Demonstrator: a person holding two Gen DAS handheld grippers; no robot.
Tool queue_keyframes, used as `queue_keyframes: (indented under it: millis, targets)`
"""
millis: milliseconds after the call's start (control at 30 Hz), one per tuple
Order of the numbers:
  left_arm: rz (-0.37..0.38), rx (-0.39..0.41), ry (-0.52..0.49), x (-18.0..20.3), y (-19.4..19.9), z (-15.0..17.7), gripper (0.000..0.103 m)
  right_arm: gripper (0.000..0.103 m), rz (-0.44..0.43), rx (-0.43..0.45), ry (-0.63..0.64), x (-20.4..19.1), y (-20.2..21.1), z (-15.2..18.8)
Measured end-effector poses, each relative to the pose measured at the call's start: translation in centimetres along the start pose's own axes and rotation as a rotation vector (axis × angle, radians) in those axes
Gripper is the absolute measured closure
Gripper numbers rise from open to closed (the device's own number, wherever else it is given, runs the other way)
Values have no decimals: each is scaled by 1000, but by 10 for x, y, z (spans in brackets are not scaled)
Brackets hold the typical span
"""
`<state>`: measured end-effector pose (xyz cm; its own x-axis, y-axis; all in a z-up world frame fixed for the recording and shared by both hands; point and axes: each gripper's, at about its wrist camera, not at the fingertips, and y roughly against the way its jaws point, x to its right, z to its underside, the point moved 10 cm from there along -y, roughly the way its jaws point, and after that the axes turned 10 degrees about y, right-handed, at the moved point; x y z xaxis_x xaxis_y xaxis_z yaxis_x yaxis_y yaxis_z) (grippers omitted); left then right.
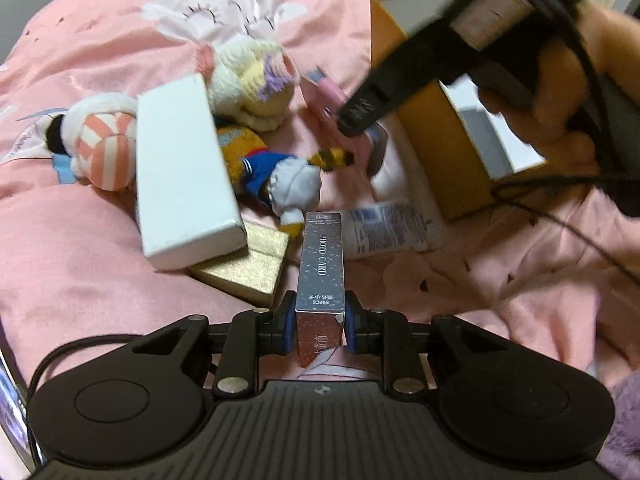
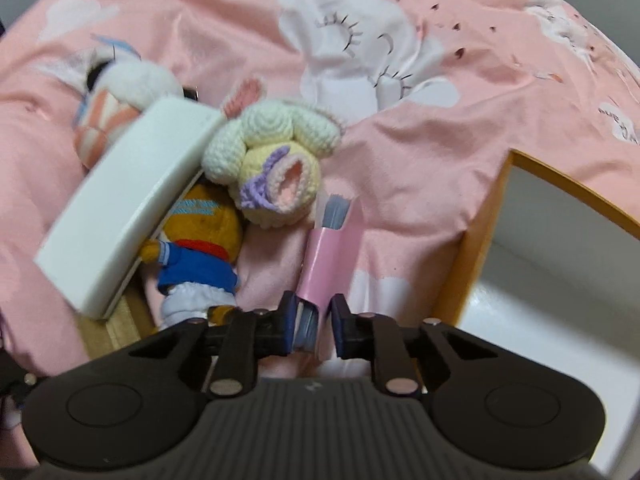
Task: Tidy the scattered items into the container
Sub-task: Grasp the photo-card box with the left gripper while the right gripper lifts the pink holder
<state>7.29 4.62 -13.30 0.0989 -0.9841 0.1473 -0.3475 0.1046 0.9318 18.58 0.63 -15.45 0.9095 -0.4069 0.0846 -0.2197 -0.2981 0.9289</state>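
Well, across the pink bedspread sits the orange container, open. Nearer, the left gripper pinches the silver photo-card box upright, and the right gripper clamps the pink packet beside the container.

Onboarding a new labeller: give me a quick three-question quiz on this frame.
1. True or false: the left gripper is closed on the silver photo card box.
2. What lies between the right gripper's pads? A) pink packet B) white box C) crochet doll
3. Which item does the white box partly cover at its near end?

Key: 1 true. 2 A, the pink packet. 3 the gold box.
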Motion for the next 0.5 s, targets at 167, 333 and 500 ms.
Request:
queue_keyframes:
  millis: [167, 333, 500]
  targets:
    - [34, 75, 44, 0, 19, -8, 77, 86, -59, 63, -75, 1, 29, 7]
    - [73, 137, 88, 1, 37, -18, 77, 86, -97, 139, -125, -2, 61, 12]
    - [93, 200, 108, 11, 51, -23, 77, 86, -133, 210, -178, 2, 94, 19]
